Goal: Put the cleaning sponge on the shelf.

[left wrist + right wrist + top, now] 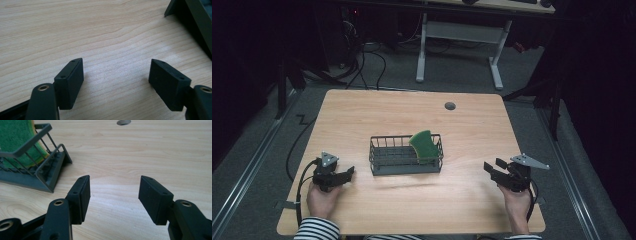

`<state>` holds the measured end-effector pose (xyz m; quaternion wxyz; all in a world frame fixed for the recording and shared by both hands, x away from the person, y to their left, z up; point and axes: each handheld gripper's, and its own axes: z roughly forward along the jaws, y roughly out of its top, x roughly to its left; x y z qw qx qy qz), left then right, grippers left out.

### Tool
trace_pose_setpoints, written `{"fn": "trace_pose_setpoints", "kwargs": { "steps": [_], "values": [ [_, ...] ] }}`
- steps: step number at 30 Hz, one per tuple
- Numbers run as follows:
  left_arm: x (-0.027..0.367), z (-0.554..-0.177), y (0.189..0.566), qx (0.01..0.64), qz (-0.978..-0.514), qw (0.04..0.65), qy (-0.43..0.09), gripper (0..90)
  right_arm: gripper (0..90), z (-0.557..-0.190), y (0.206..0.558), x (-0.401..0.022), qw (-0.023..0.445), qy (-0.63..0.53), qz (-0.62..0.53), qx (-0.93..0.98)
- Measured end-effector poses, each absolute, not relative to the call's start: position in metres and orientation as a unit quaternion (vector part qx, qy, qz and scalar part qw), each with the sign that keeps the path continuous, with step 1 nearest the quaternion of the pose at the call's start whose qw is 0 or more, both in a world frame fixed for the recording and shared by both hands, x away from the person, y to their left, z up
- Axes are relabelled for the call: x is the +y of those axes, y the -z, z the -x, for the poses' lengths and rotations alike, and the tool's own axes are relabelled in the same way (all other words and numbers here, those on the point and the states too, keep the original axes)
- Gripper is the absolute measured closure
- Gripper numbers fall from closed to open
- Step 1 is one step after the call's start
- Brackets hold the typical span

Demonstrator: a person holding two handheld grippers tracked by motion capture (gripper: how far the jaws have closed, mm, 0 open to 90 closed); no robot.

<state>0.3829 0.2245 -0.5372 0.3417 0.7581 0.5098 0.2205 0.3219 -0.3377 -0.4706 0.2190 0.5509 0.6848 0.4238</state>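
Right now both grippers sit low at the near corners of the table (pixel 362 107), apart from the work: the left gripper (pixel 346 175) near the left end of the wire basket (pixel 379 167), the right gripper (pixel 492 167) well off to the basket's right. Each has its jaws spread with nothing between them — bare wood shows in the gap in both gripper views. The green sponge (pixel 423 144) stands tilted in the right end of the basket, its top poking above the rim.

Judging from that, the sponge looks to be placed and the step in hand is a clean retreat or rest. To do it well, keep the 2 grippers clear of the basket wires, since a nudge to that light frame could tip the leaning sponge over the rim. If the sponge needs seating lower, the right gripper is the one facing it; it should come in above the rim and press on the sponge's top edge, not its face.

From the high view comes the whole layout — both hands, striped sleeve, the round hole (pixel 450 105) in the far tabletop. Closer in, the right gripper view gives the sponge (pixel 15 137) with its yellow underside showing through the basket's end wires (pixel 47 161). At the top right of the left gripper view sits just a dark corner of the basket (pixel 192 15).
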Motion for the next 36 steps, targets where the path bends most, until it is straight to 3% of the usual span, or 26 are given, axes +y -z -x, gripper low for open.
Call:
{"fn": "trace_pose_setpoints", "kwargs": {
  "steps": [15, 36],
  "values": [
    [0.224, -0.383, 0.537, 0.51, -0.758, 0.341, -0.221, 28.7, 42.1, -0.319, 0.505, -0.336, 0.205, -0.4, -0.571, 0.687],
    [0.224, -0.383, 0.537, 0.511, -0.758, 0.342, -0.221, 28.9, 39.8, -0.334, 0.53, -0.333, 0.228, -0.336, -0.576, 0.709]
  ]
}}
